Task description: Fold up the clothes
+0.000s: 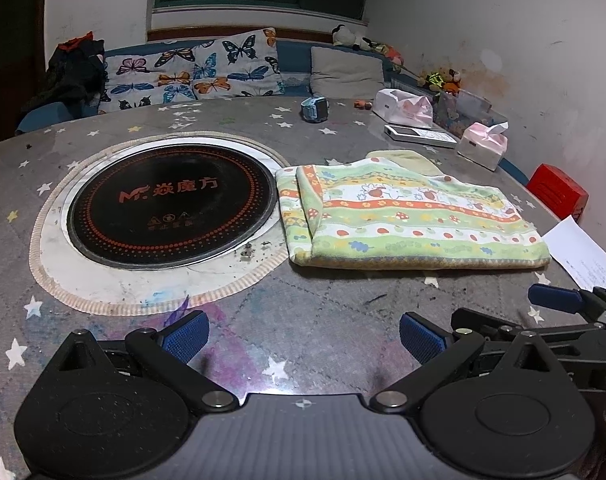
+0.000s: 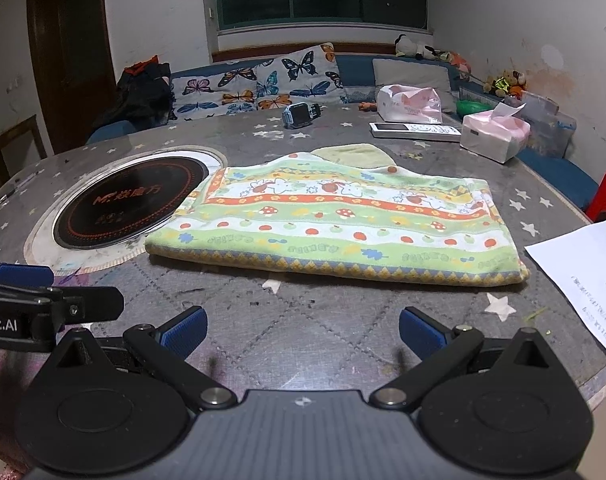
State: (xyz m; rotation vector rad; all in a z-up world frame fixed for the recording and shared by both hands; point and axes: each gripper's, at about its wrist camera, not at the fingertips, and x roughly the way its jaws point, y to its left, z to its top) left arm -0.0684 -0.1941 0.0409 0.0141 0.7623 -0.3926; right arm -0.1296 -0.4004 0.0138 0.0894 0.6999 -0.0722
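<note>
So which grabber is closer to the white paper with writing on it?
The right gripper. The paper lies just off to its right on the table. The left gripper is on the far side of the right one, in front of the round cooker.

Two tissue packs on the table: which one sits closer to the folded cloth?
The small box-shaped tissue pack with pink tissue poking up, beside the remote. The crumpled soft pack lies farther back.

I see a round black induction cooktop (image 1: pixel 171 204) set into the star-patterned tablecloth (image 1: pixel 311 320), two pink tissue packs (image 2: pixel 495 136) beside a white remote (image 2: pixel 413 130), a blue watch (image 2: pixel 301 115), and printed paper (image 2: pixel 583 280).
</note>
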